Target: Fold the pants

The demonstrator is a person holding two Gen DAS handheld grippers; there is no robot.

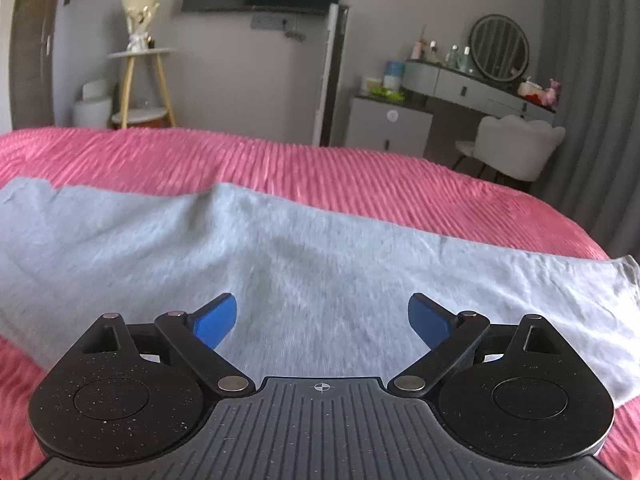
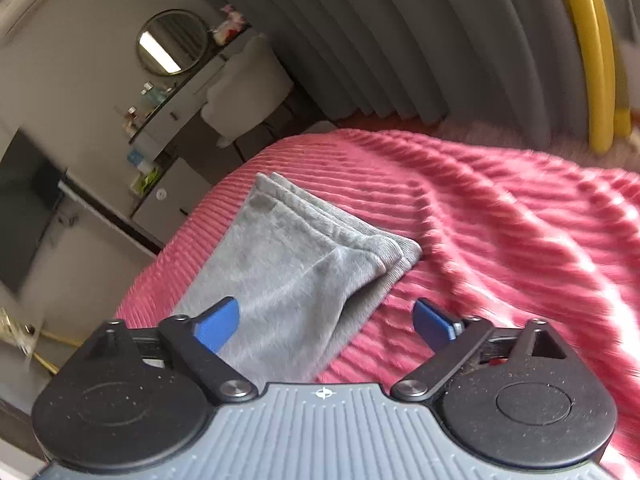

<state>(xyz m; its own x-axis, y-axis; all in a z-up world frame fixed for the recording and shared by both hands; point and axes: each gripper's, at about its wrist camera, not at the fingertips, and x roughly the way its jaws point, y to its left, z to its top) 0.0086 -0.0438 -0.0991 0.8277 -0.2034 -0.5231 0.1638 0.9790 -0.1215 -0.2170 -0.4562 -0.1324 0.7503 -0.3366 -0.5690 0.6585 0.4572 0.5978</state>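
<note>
- Pants [image 1: 304, 248], soft and grey, lie flat on the pink blanket [image 1: 360, 168]; in my left view they stretch across the middle of the frame from the left edge to the right edge
- My left gripper [image 1: 322, 318] hangs just over the grey cloth at the bottom of the frame; its blue fingers [image 1: 214, 322] are wide apart and hold nothing
- My right gripper [image 2: 326, 322] sits at the bottom of its frame; its jaws are wide apart too, with nothing between them
- In my right view the leg ends [image 2: 344, 224] lie stacked in layers near the middle of the frame; one blue finger is over the grey cloth and the other is over the pink blanket
- A round mirror [image 1: 499, 48] stands on a desk in the upper right of my left view; a white chair [image 1: 516, 146] is below it; grey curtains [image 2: 360, 40] fill the top of my right view
</note>
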